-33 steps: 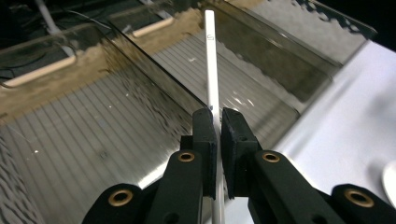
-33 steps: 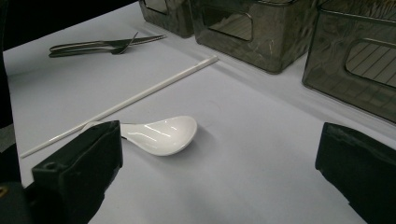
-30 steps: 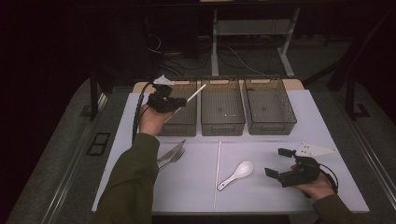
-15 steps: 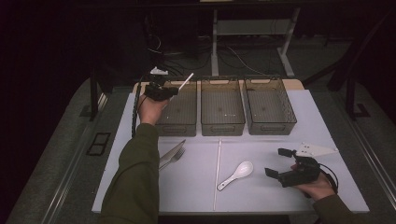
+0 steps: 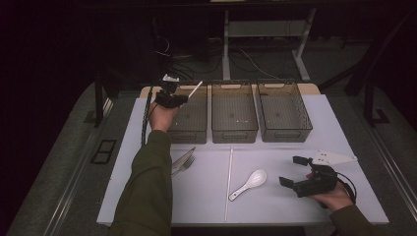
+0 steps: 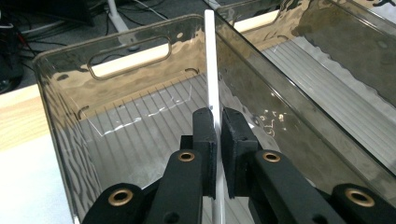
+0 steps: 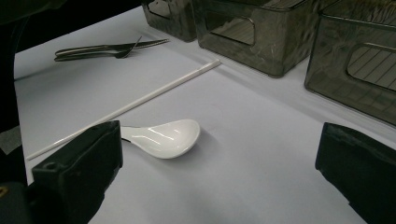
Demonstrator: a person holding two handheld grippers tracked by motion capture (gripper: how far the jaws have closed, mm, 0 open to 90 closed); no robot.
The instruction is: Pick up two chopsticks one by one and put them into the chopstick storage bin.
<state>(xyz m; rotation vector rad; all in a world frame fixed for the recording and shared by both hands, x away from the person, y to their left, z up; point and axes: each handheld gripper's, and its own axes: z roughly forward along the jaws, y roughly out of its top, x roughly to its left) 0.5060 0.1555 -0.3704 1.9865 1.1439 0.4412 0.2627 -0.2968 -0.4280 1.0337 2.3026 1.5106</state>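
1. Left gripper (image 5: 183,100): I hold it over the near-left corner region of the leftmost bin (image 5: 193,125), jaws clamped on a white chopstick (image 5: 194,89). In the left gripper view the chopstick (image 6: 211,70) rises upright between the two black pads (image 6: 205,135) and crosses the bin's (image 6: 70,107) far wall, with the ribbed floor below.
2. Fork and knife (image 5: 183,161): lying side by side on the white table (image 5: 275,206), just in front of the leftmost bin, beside my left sleeve.
3. Second chopstick (image 5: 229,179): flat on the table, running from the front of the middle bin (image 5: 234,129) towards me.
4. White spoon (image 5: 249,184): just right of that chopstick, bowl pointing away from me; in the right gripper view it (image 7: 161,136) lies near the left jaw, not touched.
5. Right gripper (image 5: 292,172): resting in my hand near the table's right front, jaws wide apart and holding nothing, aimed at the spoon.
6. Rightmost bin (image 5: 285,129): standing beyond the right gripper, well apart from it.
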